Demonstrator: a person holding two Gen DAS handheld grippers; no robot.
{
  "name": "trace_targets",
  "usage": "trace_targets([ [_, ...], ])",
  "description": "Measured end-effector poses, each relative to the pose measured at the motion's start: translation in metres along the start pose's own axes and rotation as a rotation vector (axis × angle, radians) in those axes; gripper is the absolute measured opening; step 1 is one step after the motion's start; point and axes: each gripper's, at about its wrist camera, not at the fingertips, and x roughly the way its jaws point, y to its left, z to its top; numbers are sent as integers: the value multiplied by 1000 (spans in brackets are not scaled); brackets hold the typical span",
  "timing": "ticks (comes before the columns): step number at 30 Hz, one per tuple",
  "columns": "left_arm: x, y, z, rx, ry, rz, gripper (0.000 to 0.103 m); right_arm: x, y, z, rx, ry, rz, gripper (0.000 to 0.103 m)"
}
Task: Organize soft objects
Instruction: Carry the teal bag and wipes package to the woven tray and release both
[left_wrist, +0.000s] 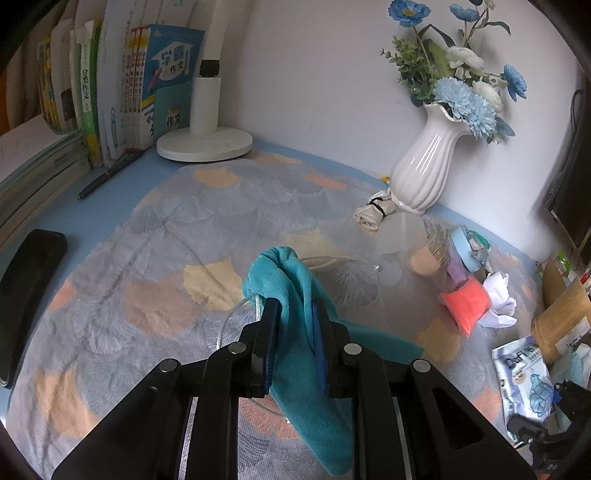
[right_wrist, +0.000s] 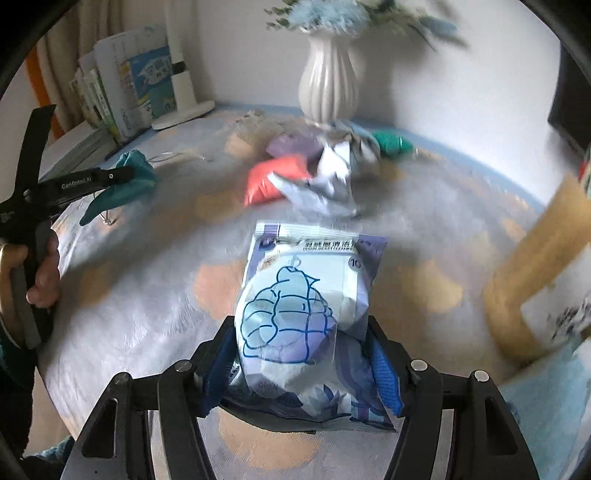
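Note:
My left gripper (left_wrist: 295, 306) is shut on a teal cloth (left_wrist: 295, 332) that drapes between and below its fingers, above the patterned mat. It also shows in the right wrist view (right_wrist: 122, 173), with the teal cloth (right_wrist: 125, 184) hanging from it. My right gripper (right_wrist: 301, 343) is shut on a white and purple wipes pack (right_wrist: 303, 306) and holds it above the mat. The pack also shows in the left wrist view (left_wrist: 524, 376) at the lower right. An orange pouch (left_wrist: 467, 302) and crumpled white paper (left_wrist: 498, 302) lie on the mat at the right.
A white vase (left_wrist: 428, 166) with blue flowers stands at the back right. A lamp base (left_wrist: 205, 142), books (left_wrist: 110, 92) and a pen (left_wrist: 107, 173) are at the back left. A black object (left_wrist: 26, 295) lies at the left edge. A brown box (right_wrist: 532, 273) stands at the right.

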Motion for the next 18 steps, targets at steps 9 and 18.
trace_targets([
  [9,-2,2,2,-38,46,-90,14,0,10,-7,-7,-32,-18,59],
  [18,-35,-39,-4,1,76,-302,14,-35,6,-13,13,-124,23,58],
])
